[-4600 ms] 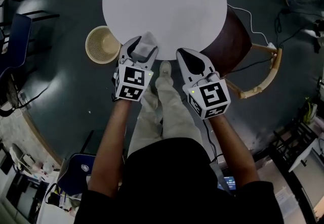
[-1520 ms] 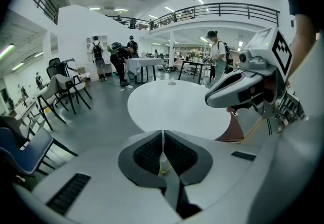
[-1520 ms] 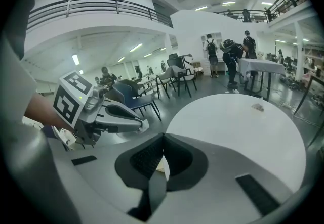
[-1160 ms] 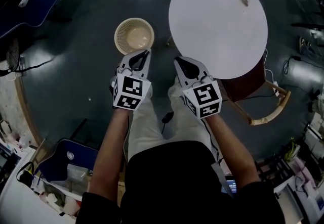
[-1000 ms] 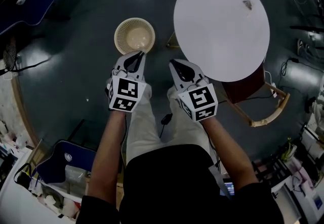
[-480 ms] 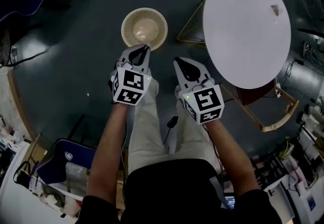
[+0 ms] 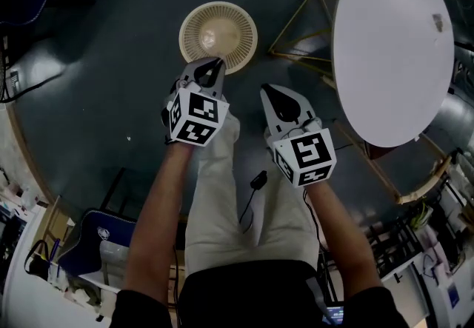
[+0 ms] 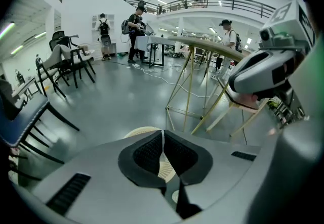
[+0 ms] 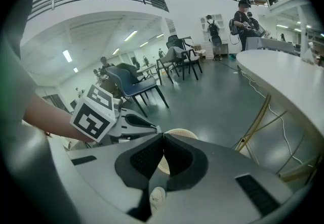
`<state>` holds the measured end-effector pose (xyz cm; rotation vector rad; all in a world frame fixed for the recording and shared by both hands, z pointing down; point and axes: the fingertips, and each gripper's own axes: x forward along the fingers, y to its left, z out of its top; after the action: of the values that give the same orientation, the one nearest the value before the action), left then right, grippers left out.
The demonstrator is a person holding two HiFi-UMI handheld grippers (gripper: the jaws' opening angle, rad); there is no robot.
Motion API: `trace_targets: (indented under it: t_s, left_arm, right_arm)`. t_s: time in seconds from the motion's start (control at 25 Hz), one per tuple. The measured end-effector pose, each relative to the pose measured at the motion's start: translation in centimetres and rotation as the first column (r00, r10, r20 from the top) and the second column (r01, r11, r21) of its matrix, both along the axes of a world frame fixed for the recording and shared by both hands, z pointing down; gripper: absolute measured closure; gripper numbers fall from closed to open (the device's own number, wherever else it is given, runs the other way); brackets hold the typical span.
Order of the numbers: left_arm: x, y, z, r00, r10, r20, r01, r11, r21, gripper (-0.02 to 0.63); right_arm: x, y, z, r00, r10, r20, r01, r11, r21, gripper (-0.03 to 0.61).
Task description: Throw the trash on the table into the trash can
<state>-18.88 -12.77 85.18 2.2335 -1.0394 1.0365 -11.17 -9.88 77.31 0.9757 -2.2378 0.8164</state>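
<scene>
The trash can (image 7: 218,34) is a cream woven basket on the dark floor, left of the white round table (image 7: 392,45). A small piece of trash (image 7: 438,21) lies near the table's far edge. My left gripper (image 7: 212,66) is shut and empty, its tip at the basket's near rim. In the left gripper view the shut jaws (image 8: 162,132) hide most of the basket (image 8: 137,131). My right gripper (image 7: 269,90) is shut and empty, to the right of the basket and short of it. Past its tip (image 9: 163,136) the basket (image 9: 180,133) shows.
The table's gold wire legs (image 7: 305,21) stand between the basket and the tabletop. A blue chair (image 7: 111,241) is at lower left, a wooden chair frame (image 7: 426,182) at lower right. The person's legs and a shoe (image 9: 157,195) are below the grippers. People stand far off (image 8: 135,26).
Earlier my left gripper held crumpled paper at the table edge; now it is empty. Over the last second both grippers sank, and the basket came up to the left tip.
</scene>
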Motion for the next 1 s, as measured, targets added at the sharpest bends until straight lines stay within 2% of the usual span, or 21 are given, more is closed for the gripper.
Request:
trace_targets:
  t_s: [0.2,0.56,0.92,1.0]
  left_arm:
    - [-0.3,-0.4,4.5,1.0,0.012,-0.006,-0.012,1.0,-0.028,0.591]
    - [-1.9,-1.4,10.0,1.0,0.011,0.004,-0.011,0.999,-0.05,0.589]
    - [-2.6,-1.4,13.9,1.0,-0.008,0.0,0.008,0.996,-0.091,0.587]
    - [-2.6,-1.5,14.2,1.0,-0.006,-0.016,0.005,0.995,-0.099,0.534]
  right_arm:
    - [-0.9,-0.5,3.9,1.0,0.022,-0.002,-0.022,1.0,-0.018,0.56]
    - [-2.7,-1.2,7.7,0.999,0.034,-0.006,-0.034,0.999,-0.029,0.56]
    - [-3.2,-1.7,10.1,0.999,0.05,-0.016,-0.05,0.998,-0.035,0.56]
    - [-3.2,-1.9,10.3,0.998,0.052,-0.018,-0.053,0.998,-0.035,0.56]
